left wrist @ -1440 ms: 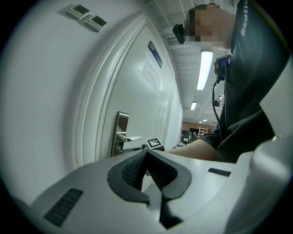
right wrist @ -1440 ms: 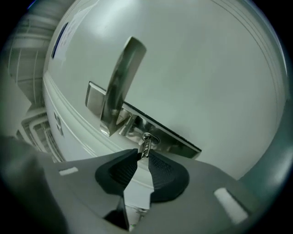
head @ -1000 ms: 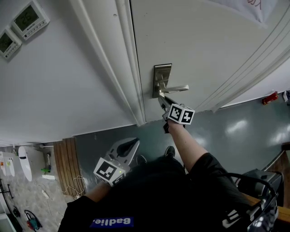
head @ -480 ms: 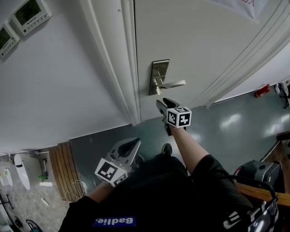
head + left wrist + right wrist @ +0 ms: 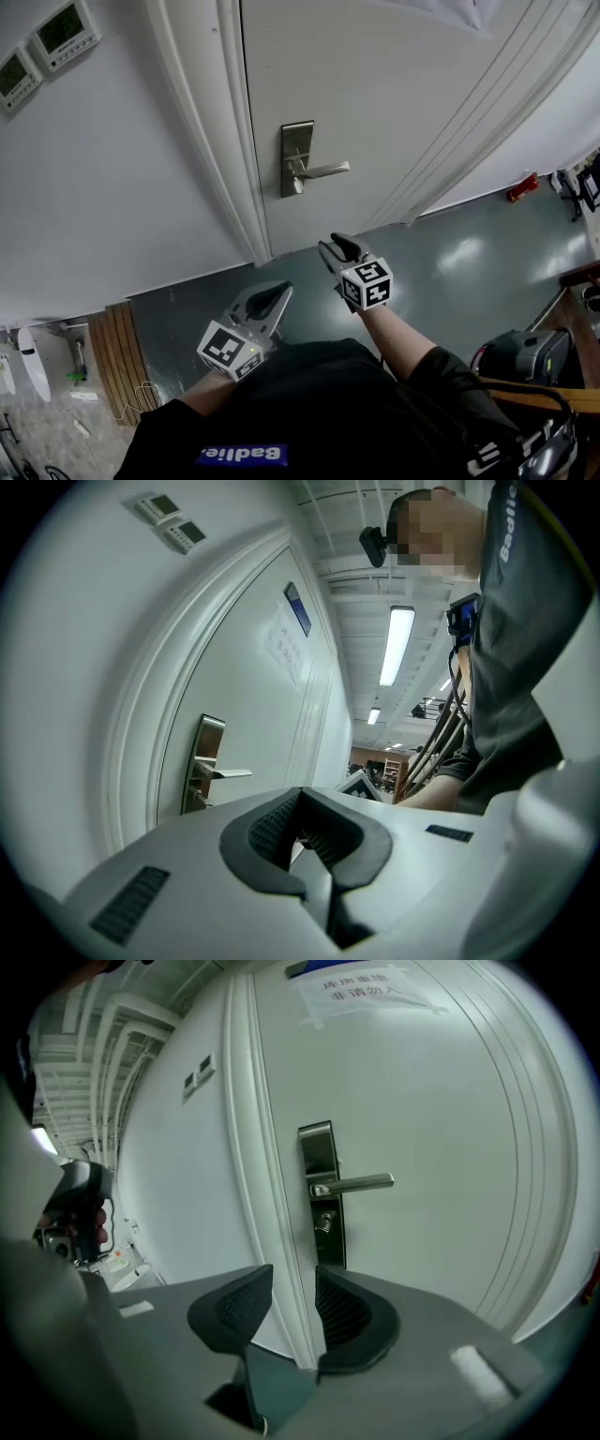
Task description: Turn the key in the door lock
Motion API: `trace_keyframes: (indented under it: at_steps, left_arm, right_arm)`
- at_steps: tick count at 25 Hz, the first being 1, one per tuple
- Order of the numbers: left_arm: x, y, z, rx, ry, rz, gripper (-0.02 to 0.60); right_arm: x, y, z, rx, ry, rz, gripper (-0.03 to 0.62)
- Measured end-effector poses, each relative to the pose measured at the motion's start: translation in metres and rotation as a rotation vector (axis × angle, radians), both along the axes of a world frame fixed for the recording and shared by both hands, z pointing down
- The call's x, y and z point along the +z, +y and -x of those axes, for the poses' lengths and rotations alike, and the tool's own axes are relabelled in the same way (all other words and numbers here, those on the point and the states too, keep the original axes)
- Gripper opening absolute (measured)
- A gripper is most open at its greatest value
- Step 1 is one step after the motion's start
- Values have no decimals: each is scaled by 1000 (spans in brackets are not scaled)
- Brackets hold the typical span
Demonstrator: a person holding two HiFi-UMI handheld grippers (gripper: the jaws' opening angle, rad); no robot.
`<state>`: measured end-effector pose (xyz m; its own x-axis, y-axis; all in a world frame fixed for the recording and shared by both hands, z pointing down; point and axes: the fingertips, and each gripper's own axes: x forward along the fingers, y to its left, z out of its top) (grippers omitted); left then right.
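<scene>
Right gripper (image 5: pixel 339 249), lower centre of head view: jaws wide apart, empty, well clear of the door (image 5: pixel 394 84). Left gripper (image 5: pixel 270 298): jaws closed together, holding nothing. Key (image 5: pixel 323 1223) sits in the lock plate (image 5: pixel 322 1194), below the handle (image 5: pixel 361 1183).

Risk: an off-line approach could clip the handle or slip off the small key.

Key's turn angle is too small to read.
</scene>
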<state>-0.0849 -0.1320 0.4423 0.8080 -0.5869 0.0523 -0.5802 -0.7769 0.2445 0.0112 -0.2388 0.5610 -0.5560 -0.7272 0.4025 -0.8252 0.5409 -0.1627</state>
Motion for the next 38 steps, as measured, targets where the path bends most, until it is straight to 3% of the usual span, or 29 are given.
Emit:
trace_keyframes:
  at_steps: [8, 20, 29, 38]
  left_arm:
    - [-7, 53, -74, -100, -26, -5, -6]
    - [-6, 129, -152, -195, -97, 21, -6]
    - [-15, 168, -153, -144, -77, -7, -6]
    - [-16, 196, -116, -82, -51, -22, -6]
  right_arm:
    - [-18, 80, -43, -143, -4, -61, 130]
    - [-42, 169, -108, -229, -105, -94, 120]
    - [-76, 235, -102, -273, -143, -142, 98]
    - [-98, 292, -57, -336, -146, -192, 2]
